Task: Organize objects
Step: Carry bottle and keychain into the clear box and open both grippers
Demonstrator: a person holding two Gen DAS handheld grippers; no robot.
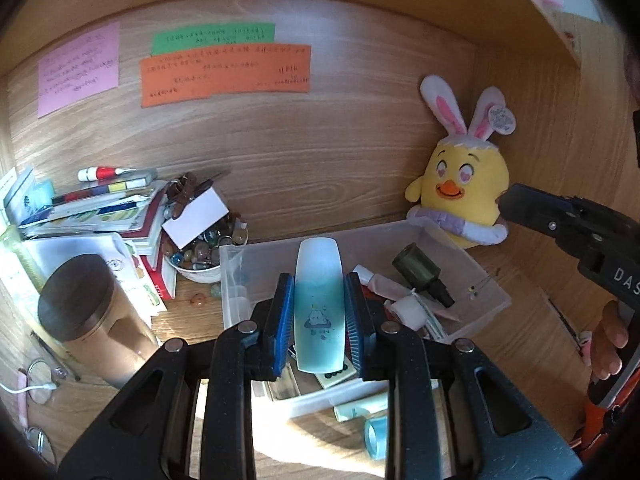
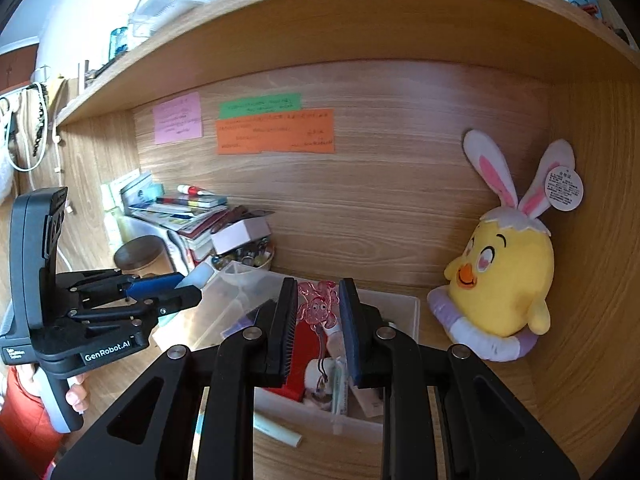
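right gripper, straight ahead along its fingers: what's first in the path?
Likely the clear plastic bin: the right gripper, shut on a pink transparent trinket, points downward over its contents. Past the bin's far wall stands the wooden back panel. Depth is unclear in this fisheye view.

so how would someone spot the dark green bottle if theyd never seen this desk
Start at the yellow chick plush in the desk's back right corner. In front of it sits a clear plastic bin; the dark green bottle lies tilted inside. It is the only dark, see-through thing there, with a black cap.
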